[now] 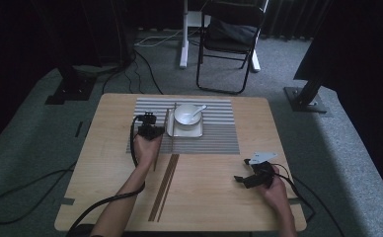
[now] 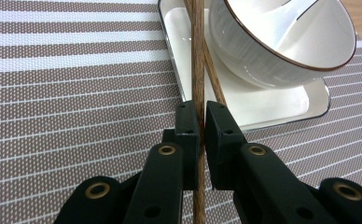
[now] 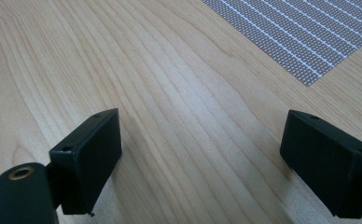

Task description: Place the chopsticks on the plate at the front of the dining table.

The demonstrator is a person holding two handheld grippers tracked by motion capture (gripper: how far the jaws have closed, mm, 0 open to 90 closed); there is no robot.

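Right, on the square pale wooden table lies one grey-and-white striped woven placemat, and on it one white rectangular plate carrying one white round bowl with a brown rim and a white spoon inside.

The left gripper is clenched on one long brown wooden chopstick; its long axis runs away from the person, far end up beside the plate's left edge. A second chopstick crosses just behind it, slanting over the plate's rim. Further brown chopsticks lie near the table's front edge, tilted slightly right; their count I cannot tell.

The left forearm stretches forward, hand wrapped over the gripper at the mat's left side. The right gripper rests low over bare wood at the table's right, jaws spread wide, nothing between them.
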